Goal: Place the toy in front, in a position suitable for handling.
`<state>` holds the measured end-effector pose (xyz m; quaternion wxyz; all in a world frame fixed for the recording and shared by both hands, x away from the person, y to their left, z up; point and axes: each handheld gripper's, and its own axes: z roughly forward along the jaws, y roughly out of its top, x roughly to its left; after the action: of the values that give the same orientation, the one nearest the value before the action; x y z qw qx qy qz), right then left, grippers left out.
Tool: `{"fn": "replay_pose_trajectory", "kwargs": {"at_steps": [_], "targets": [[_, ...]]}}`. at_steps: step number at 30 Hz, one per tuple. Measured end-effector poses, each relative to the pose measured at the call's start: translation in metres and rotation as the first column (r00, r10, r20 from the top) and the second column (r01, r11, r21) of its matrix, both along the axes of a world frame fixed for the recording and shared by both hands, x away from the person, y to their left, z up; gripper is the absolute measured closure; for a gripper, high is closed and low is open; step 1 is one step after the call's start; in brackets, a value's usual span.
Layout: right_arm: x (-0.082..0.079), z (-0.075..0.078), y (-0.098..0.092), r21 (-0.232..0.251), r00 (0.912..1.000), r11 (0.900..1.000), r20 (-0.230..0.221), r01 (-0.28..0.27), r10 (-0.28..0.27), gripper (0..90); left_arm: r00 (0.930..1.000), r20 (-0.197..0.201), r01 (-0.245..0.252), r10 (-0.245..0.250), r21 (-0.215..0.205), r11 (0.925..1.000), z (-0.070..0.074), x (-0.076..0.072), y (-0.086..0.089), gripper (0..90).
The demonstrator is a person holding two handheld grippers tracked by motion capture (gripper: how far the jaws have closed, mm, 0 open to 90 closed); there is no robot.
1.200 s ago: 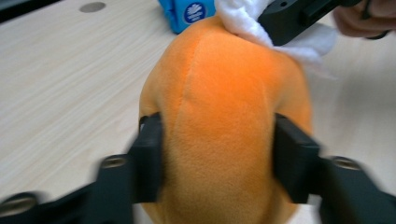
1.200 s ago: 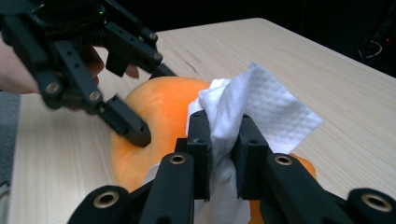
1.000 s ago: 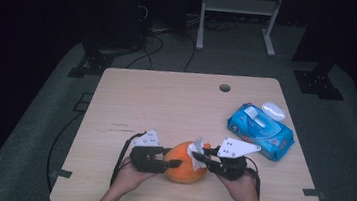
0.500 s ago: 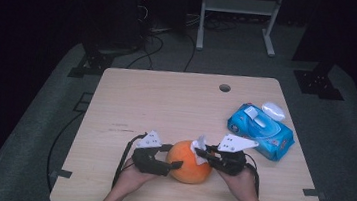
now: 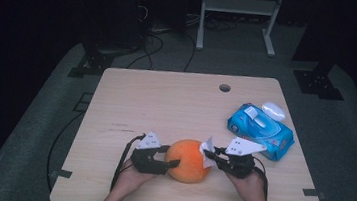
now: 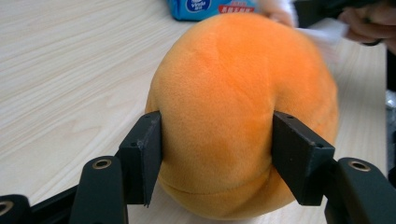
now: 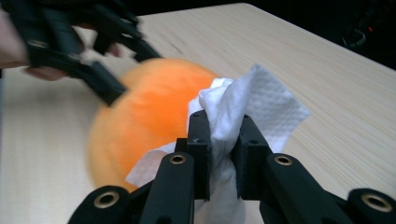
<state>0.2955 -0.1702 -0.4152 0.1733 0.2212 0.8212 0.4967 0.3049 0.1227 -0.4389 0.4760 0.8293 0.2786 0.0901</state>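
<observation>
An orange plush ball (image 5: 189, 160) rests on the wooden table (image 5: 166, 99) near its front edge. My left gripper (image 5: 172, 163) reaches in from the ball's left; in the left gripper view the ball (image 6: 233, 116) sits between the jaws of that gripper (image 6: 217, 149), which have just been closing, and both pads dent its sides. My right gripper (image 5: 210, 159) is shut on a crumpled white wipe (image 5: 207, 146) and holds it against the ball's right side. In the right gripper view the wipe (image 7: 261, 102) bunches between the jaws of the gripper (image 7: 223, 126), next to the blurred ball (image 7: 144, 116).
A blue pack of wet wipes (image 5: 261, 131) lies at the table's right, with a small white lid-like piece (image 5: 273, 110) just behind it. A round cable hole (image 5: 224, 88) is near the far edge. A metal rack and cables stand on the dark floor beyond.
The left jaws opened wider around the ball, then closed onto its sides. The right gripper with the wipe slid a little to the right over the ball.
</observation>
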Motion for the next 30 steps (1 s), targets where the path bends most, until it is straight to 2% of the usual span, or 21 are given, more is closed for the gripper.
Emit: {"fn": "replay_pose_trajectory", "kwargs": {"at_steps": [2, 3, 4, 6, 8, 9, 11, 15, 18, 20, 21, 22, 24, 28, 30], "targets": [[-0.01, 0.003, 0.011, 0.002, 0.9982, 0.998, 0.014, -0.058, 0.058, 78.1, 1.0, 0.005, 0.004, -0.004, -0.001, 1.0, 0.0, -0.001, 0.001, 38.1], [-0.014, 0.004, 0.018, -0.012, 0.9958, 0.996, 0.022, -0.089, 0.089, 78.1, 0.9999, 0.01, 0.003, -0.003, 0.005, 1.0, 0.0, -0.002, 0.001, 38.1], [-0.016, 0.005, 0.021, -0.029, 0.9951, 0.995, 0.031, -0.092, 0.093, 78.1, 0.9999, 0.015, 0.004, -0.004, 0.011, 0.9999, 0.001, -0.002, 0.0, 38.1], [-0.014, 0.005, 0.021, -0.043, 0.9957, 0.996, 0.042, -0.081, 0.083, 78.1, 0.9997, 0.023, 0.0, 0.0, 0.004, 1.0, 0.002, -0.004, -0.001, 38.5], [-0.005, 0.004, 0.011, -0.018, 0.9987, 0.999, 0.021, -0.045, 0.045, 78.1, 0.999, 0.043, 0.01, -0.009, -0.006, 0.9999, 0.004, -0.008, -0.004, 38.5], [-0.001, 0.003, 0.008, -0.011, 0.9996, 1.0, 0.01, -0.028, 0.028, 78.1, 0.9977, 0.065, 0.021, -0.02, -0.006, 0.9998, 0.005, -0.01, -0.007, 38.5], [0.003, 0.005, 0.005, 0.009, 0.9999, 1.0, -0.005, -0.011, 0.011, 78.1, 0.9953, 0.091, 0.029, -0.031, 0.014, 0.9995, 0.008, -0.014, -0.012, 38.5], [-0.002, 0.014, 0.02, 0.009, 0.998, 0.998, 0.029, -0.057, 0.056, 78.0, 0.9881, 0.141, 0.051, -0.061, 0.069, 0.9963, 0.012, -0.023, -0.023, 38.4], [-0.01, 0.017, 0.042, -0.016, 0.9928, 0.994, 0.039, -0.113, 0.113, 78.1, 0.9776, 0.191, 0.066, -0.088, 0.122, 0.9904, 0.013, -0.03, -0.032, 38.4], [-0.016, 0.016, 0.053, -0.059, 0.9878, 0.988, 0.053, -0.143, 0.146, 78.1, 0.977, 0.191, 0.069, -0.095, 0.136, 0.9883, 0.012, -0.031, -0.034, 38.3], [-0.017, 0.016, 0.055, -0.081, 0.9867, 0.987, 0.069, -0.142, 0.147, 78.1, 0.9777, 0.188, 0.07, -0.094, 0.132, 0.9888, 0.012, -0.031, -0.034, 38.4], [-0.016, 0.017, 0.055, -0.086, 0.987, 0.987, 0.071, -0.138, 0.144, 78.2, 0.9794, 0.18, 0.07, -0.091, 0.117, 0.9906, 0.012, -0.03, -0.033, 38.5], [-0.011, 0.018, 0.047, -0.068, 0.9927, 0.992, 0.048, -0.107, 0.11, 78.2, 0.9805, 0.177, 0.066, -0.086, 0.116, 0.991, 0.012, -0.029, -0.032, 38.7], [-0.002, 0.02, 0.028, -0.069, 0.9977, 0.997, 0.064, -0.016, 0.021, 78.2, 0.9809, 0.175, 0.066, -0.085, 0.113, 0.9915, 0.011, -0.029, -0.033, 38.7], [-0.003, 0.02, 0.027, -0.061, 0.9982, 0.998, 0.058, -0.011, 0.015, 78.2, 0.9798, 0.178, 0.07, -0.091, 0.12, 0.9903, 0.012, -0.029, -0.035, 38.5]]}}
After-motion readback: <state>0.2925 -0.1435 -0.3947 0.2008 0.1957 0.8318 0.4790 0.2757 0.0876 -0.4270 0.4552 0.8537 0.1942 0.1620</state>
